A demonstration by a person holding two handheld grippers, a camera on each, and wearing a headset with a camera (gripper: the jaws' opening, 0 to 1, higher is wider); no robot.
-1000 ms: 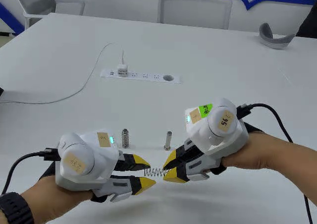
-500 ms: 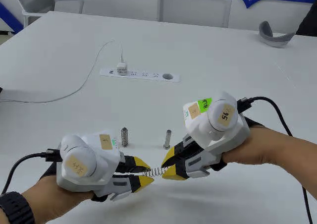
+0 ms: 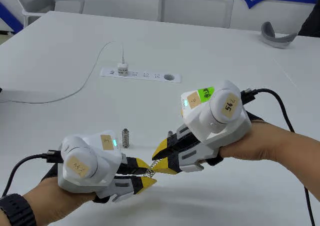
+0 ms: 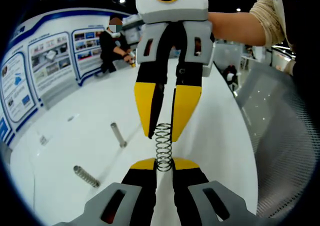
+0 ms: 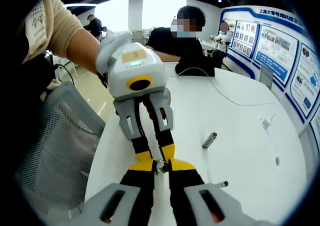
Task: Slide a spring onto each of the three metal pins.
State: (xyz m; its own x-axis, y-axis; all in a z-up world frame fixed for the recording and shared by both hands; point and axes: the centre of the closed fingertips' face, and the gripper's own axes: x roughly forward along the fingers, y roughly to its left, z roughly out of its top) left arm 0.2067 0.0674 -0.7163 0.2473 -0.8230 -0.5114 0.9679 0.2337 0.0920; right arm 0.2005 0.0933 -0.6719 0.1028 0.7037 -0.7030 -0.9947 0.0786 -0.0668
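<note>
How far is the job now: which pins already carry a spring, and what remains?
Done: one sprung pin stands on the table. In hand: the left gripper and the right gripper are both shut on a second spring. Left: the bare pin has no spring yet. I count two pins, so I cannot judge the third.

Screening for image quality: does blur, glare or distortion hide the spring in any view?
Head view: sharp, evenly lit, but the spring is tiny. Left gripper view: fisheye bending at the edges, spring crisp. Right gripper view: spring end-on, windows behind blown out.
</note>
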